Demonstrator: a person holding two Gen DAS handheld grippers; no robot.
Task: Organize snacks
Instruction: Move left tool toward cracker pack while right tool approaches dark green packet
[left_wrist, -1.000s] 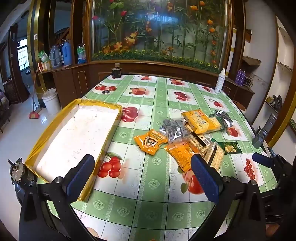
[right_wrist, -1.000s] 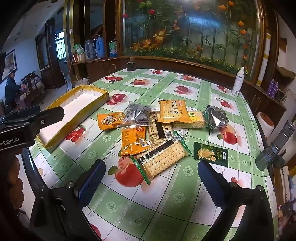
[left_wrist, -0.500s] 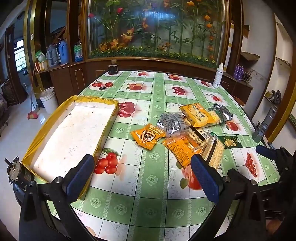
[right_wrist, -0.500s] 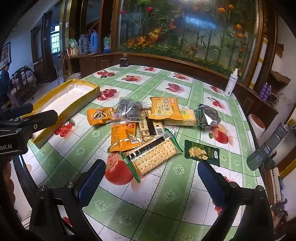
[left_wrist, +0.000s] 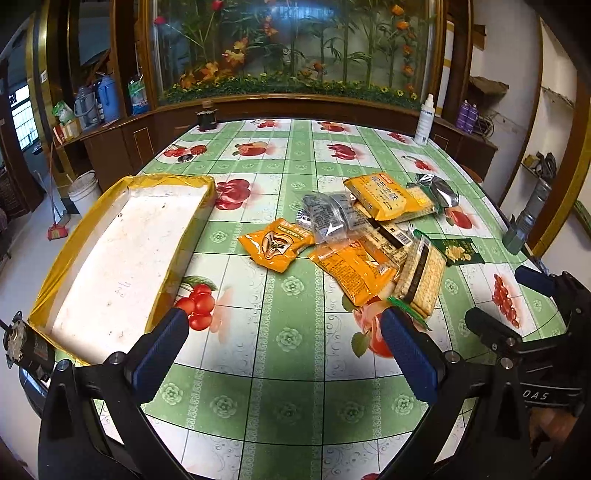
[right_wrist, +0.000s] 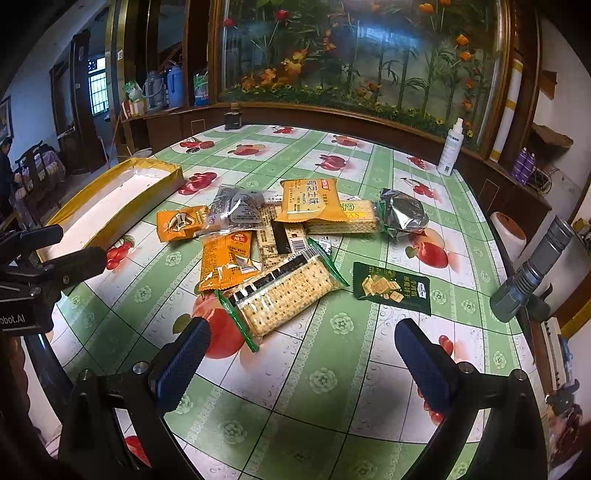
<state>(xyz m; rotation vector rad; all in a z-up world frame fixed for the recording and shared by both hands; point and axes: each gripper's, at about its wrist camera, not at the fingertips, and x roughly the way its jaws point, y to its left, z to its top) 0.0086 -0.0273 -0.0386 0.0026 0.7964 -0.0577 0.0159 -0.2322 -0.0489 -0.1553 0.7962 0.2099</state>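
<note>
A heap of snack packets lies mid-table. It holds an orange pouch (left_wrist: 275, 243) (right_wrist: 181, 222), a clear grey bag (left_wrist: 328, 218) (right_wrist: 234, 210), a cracker sleeve (left_wrist: 419, 275) (right_wrist: 282, 291), an orange packet (right_wrist: 227, 264), a yellow biscuit pack (right_wrist: 310, 199), a silver foil bag (right_wrist: 404, 214) and a dark green sachet (right_wrist: 391, 288). A yellow-edged white tray (left_wrist: 122, 251) (right_wrist: 110, 199) sits empty at the left. My left gripper (left_wrist: 284, 354) hangs open over the near table edge. My right gripper (right_wrist: 303, 358) is open too, just short of the cracker sleeve.
The fruit-print tablecloth (left_wrist: 288, 369) covers a round table. A white spray bottle (right_wrist: 450, 147) stands at the far right edge and a dark jar (right_wrist: 232, 118) at the far edge. A grey flashlight (right_wrist: 532, 273) lies off the right side. A wooden cabinet rings the back.
Both grippers have drawn a little nearer and lower toward the snack heap; both stay open. No packet has moved.
</note>
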